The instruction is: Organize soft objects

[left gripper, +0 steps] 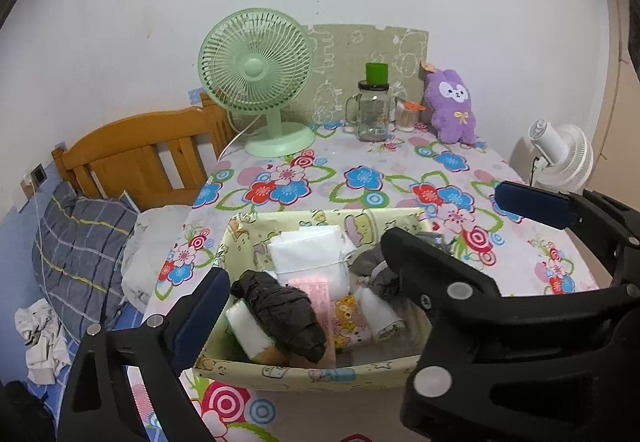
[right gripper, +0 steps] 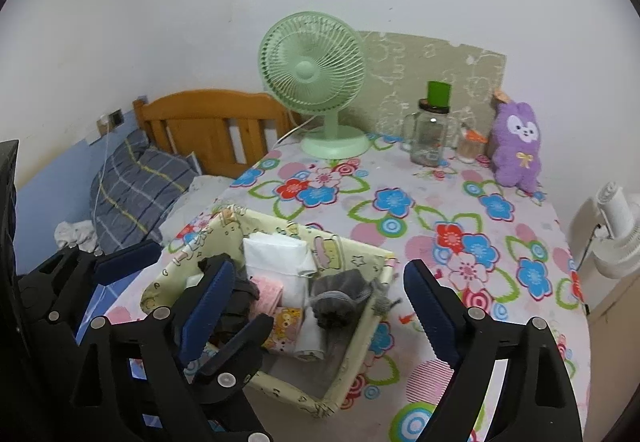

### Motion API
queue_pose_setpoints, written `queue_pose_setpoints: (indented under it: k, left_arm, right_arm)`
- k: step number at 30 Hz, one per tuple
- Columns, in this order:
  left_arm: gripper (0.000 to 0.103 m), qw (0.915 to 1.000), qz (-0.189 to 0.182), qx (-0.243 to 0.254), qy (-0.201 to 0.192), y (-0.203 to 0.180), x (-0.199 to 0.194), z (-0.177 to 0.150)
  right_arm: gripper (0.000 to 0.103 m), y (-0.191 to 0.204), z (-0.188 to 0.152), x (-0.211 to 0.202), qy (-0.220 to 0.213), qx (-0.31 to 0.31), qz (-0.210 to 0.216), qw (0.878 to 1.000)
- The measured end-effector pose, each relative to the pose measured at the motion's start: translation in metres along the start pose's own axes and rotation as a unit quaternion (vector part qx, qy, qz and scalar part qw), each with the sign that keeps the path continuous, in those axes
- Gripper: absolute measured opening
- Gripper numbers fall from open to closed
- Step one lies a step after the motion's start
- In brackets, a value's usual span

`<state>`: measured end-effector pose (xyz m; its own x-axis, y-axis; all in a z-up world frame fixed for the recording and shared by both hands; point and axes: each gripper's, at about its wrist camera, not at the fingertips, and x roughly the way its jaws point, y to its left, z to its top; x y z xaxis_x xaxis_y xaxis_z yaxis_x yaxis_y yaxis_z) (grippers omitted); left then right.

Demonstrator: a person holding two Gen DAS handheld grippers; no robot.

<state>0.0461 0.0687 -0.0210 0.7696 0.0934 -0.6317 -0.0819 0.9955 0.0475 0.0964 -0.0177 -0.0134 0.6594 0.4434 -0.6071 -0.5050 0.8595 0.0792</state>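
A pale yellow cartoon-print basket sits on the floral table. It holds a black rolled bundle, white folded cloths, a pink pack, a yellow bear-print pack and a grey rolled sock bundle. A purple plush bunny sits at the table's back right. My left gripper is open and empty over the basket's left side. My right gripper is open and empty above the basket.
A green desk fan, a glass jar with a green cap and a small cup stand at the table's back. A wooden bed with a plaid pillow lies left. A white fan stands right.
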Motion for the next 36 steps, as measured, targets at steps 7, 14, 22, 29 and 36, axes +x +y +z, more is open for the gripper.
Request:
queue_pose_setpoints:
  k: [7, 14, 22, 29, 36]
  left_arm:
    - [0.099, 0.9996, -0.017, 0.006, -0.022, -0.017, -0.016, 0.003]
    - [0.102, 0.9987, -0.033, 0.012, -0.037, -0.039, -0.030, 0.004]
    - [0.103, 0.9969, -0.047, 0.017, -0.061, -0.058, -0.044, 0.006]
    - [0.103, 0.9957, -0.046, 0.020, -0.078, -0.069, -0.054, 0.009]
    - [0.103, 0.9948, -0.041, 0.023, -0.090, -0.077, -0.062, 0.009]
  right_arm:
    - [0.095, -0.018, -0.008, -0.029, -0.021, 0.030, -0.027, 0.999]
    - [0.099, -0.037, -0.019, -0.058, -0.040, 0.052, -0.051, 0.997]
    - [0.100, -0.060, -0.031, -0.091, -0.059, 0.076, -0.084, 0.992]
    - [0.100, -0.084, -0.040, -0.116, -0.080, 0.094, -0.119, 0.985]
    - [0.100, -0.108, -0.049, -0.133, -0.084, 0.119, -0.153, 0.977]
